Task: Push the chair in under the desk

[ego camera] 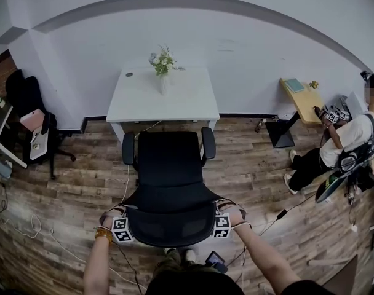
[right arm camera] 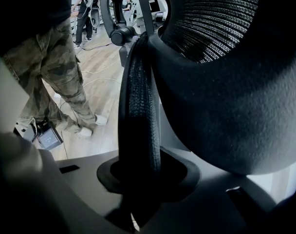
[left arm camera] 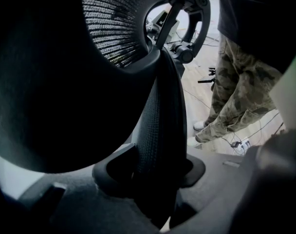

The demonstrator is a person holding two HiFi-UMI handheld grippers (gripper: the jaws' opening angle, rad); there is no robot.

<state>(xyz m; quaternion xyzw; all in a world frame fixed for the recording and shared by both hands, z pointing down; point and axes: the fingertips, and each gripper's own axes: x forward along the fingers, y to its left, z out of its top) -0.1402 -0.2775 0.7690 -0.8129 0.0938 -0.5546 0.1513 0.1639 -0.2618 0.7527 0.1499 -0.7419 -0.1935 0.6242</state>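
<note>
A black mesh office chair [ego camera: 170, 177] stands on the wood floor, facing a white desk [ego camera: 187, 100] against the far wall, its seat still out in front of the desk. My left gripper [ego camera: 130, 215] is shut on the left side of the chair's backrest rim [left arm camera: 160, 126]. My right gripper [ego camera: 216, 214] is shut on the right side of the rim [right arm camera: 138, 106]. In both gripper views the rim's mesh edge runs straight down between the jaws. The backrest mesh fills much of those views and hides the desk.
A vase of flowers [ego camera: 163, 66] stands on the desk. Another black chair [ego camera: 27, 103] is at the left wall. A seated person [ego camera: 341, 146] and a small wooden table [ego camera: 302, 100] are at the right. Cables [ego camera: 45, 238] trail over the floor. My own camouflage-trousered legs [left arm camera: 235, 91] stand behind the chair.
</note>
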